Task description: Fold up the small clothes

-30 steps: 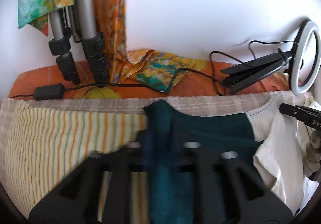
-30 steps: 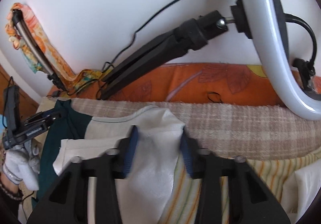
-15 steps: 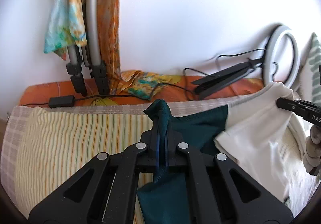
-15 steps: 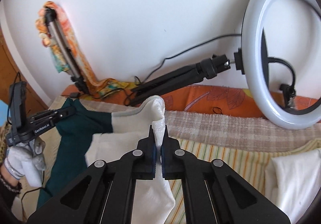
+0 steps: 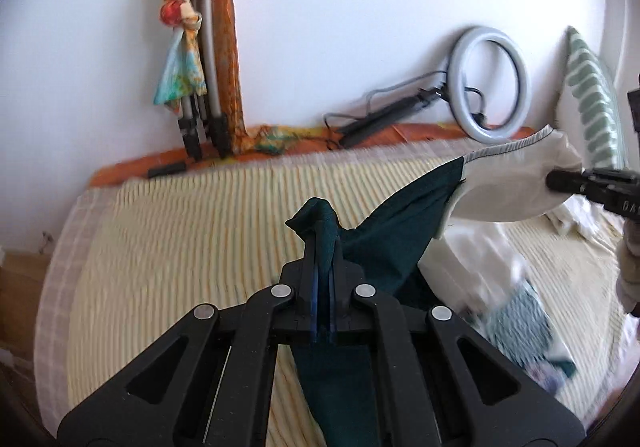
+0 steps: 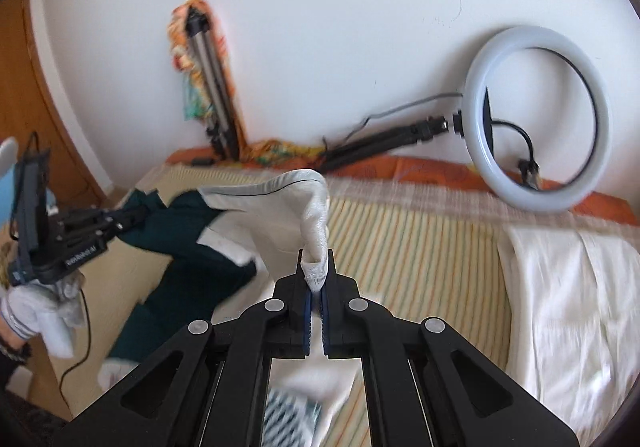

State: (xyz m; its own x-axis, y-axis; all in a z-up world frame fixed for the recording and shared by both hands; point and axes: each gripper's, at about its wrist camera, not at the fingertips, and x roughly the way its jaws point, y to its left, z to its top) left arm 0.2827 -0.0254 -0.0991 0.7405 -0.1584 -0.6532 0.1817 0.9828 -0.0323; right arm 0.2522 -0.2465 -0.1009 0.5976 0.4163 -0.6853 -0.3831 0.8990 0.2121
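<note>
Step in hand: lifting the garment (image 5: pixel 404 215) by two corners off the bed (image 5: pixel 168 239); keep both hands level and pull its top edge taut before laying it flat.
Left hand-held gripper (image 5: pixel 323 283): clamped on the dark green corner, centre frame.
Right hand-held gripper (image 6: pixel 315 287): clamped on the white corner, centre frame.
Garment: hangs between them, its lower part trailing toward the bed.

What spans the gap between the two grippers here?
The two-tone garment, pinched dark green by the left gripper and white by the right gripper; both wrist views show it.
</note>
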